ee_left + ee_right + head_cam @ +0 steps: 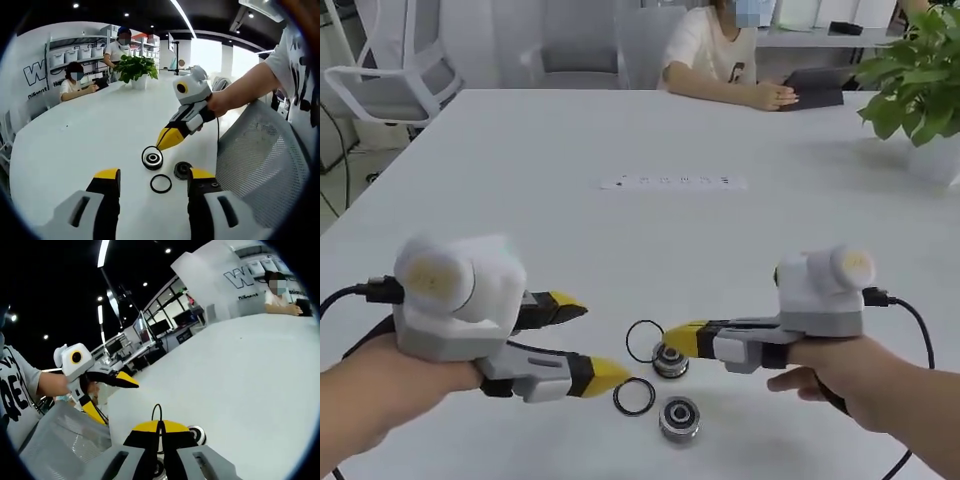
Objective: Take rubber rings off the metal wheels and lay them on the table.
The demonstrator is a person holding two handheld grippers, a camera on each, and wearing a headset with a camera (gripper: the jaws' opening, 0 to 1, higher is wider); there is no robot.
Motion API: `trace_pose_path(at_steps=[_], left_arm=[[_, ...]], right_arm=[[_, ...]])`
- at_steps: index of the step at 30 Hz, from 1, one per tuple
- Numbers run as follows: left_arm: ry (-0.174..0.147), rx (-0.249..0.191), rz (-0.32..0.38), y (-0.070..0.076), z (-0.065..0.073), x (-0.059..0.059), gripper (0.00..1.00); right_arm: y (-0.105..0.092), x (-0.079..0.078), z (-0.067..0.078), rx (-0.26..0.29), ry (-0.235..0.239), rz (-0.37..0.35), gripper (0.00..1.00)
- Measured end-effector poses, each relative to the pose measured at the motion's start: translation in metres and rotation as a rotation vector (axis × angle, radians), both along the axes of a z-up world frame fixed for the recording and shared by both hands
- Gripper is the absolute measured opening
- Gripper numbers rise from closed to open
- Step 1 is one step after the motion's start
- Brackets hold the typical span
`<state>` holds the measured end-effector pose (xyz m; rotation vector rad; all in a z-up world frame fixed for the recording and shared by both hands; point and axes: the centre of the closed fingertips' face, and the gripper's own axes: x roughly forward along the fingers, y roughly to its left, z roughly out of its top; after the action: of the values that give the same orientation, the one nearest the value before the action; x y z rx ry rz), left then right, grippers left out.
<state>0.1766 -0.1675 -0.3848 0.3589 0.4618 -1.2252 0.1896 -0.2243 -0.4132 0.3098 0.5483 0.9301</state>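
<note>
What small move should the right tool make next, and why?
Probably draw the thin black rubber ring clear of the silver metal wheel and lay it on the white table. The right tool is shut on it, and a second black ring already lies flat.

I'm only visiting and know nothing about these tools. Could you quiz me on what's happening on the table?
1. True or false: the left gripper is open.
2. How many metal wheels stand on the table? A) one B) two C) four
3. Fill in: the right gripper is pinching a rubber ____.
Key: 1 true; 2 B; 3 ring.
</note>
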Motion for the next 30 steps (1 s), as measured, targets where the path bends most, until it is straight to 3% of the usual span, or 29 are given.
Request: trace_pose_path(at_steps=[12,30], left_arm=[[-0.005,0.022,-0.002,0.013,-0.005,-0.005,0.59],[-0.002,0.027,0.004,0.023,-0.008,-0.007,0.6]], right_arm=[[0.006,-0.007,-0.009,-0.023,0.037,0.03,0.0],[0.014,-0.017,-0.033,-0.08,0.153,0.058,0.0]])
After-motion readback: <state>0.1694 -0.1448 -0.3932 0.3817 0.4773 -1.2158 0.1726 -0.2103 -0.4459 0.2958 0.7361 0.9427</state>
